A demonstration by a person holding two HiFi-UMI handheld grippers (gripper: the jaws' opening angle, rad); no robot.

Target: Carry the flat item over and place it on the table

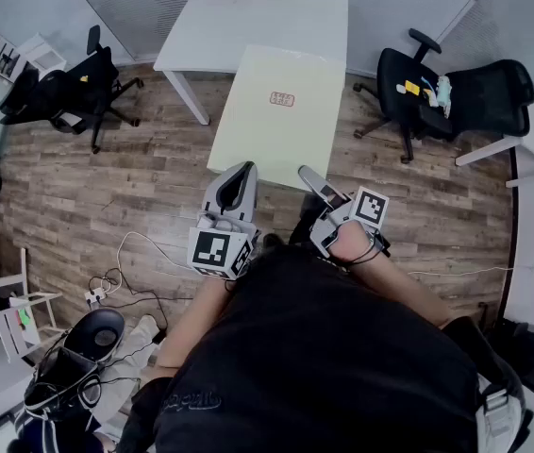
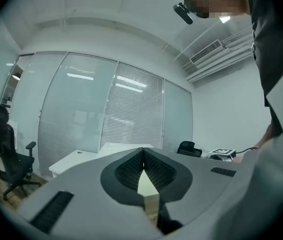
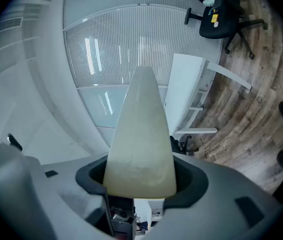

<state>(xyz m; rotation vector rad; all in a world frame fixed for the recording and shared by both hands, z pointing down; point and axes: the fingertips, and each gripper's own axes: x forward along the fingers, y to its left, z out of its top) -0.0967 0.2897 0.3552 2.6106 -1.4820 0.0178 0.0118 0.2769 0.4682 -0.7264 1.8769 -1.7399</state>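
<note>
While the person stands on the wood floor (image 1: 107,187), the flat cream board (image 1: 281,111) hangs in the air in front of them, carried by its near edge. Its far end overlaps the near edge of the white surface (image 1: 248,22) as seen in the head view; whether it touches that surface I cannot tell. A small reddish mark (image 1: 282,99) sits near the middle of the board's upper face.

The left gripper (image 1: 239,170) has the board's near left corner. In the left gripper view its jaws (image 2: 142,154) are closed almost together, with the board (image 2: 149,186) showing as a thin cream strip pinched between the ribbed pads.

The right gripper (image 1: 309,176) is on the near right corner. In the right gripper view its jaws (image 3: 140,181) stand wide, and the board (image 3: 141,134) fills the whole gap, reaching from one pad to the other.

A black office chair (image 1: 69,88) stands well off to the left, another (image 1: 456,92) to the right, and cables (image 1: 116,272) lie on the floor beside the person.
</note>
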